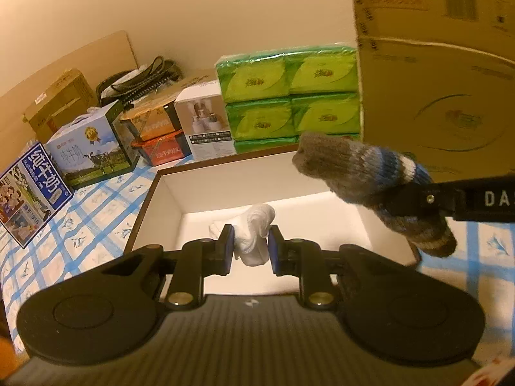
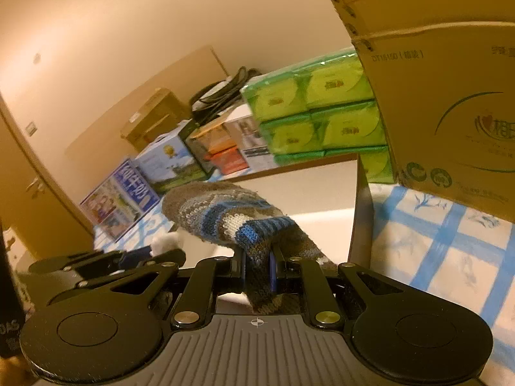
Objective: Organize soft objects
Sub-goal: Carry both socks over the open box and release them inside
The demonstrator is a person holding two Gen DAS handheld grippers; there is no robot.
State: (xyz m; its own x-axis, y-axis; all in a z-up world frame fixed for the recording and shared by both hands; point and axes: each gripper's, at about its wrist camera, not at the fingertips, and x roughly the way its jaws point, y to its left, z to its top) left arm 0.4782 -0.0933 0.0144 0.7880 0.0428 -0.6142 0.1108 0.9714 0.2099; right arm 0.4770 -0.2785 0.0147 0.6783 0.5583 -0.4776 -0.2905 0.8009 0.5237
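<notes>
White cotton, a balled sock [image 1: 252, 234], sits pinched between my left gripper's [image 1: 248, 248] blue pads, low inside the open white box [image 1: 167, 199], clear of its walls. My right gripper [image 2: 257, 268] clamps a grey-and-blue knitted sock [image 2: 225, 212] over the box's right rim. Green tissue packs [image 1: 289, 93] and a cardboard carton [image 1: 444, 90] crowd the far edge; checked tablecloth [image 2: 450, 251] lies open to the right.

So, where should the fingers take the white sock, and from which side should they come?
Grip the white sock across its bunched middle, coming from above into the open box, as the left gripper does now: its fingers pinch the narrow waist, leaving both ends free. The soft bundle compresses there, and the box walls block any sideways approach.
</notes>
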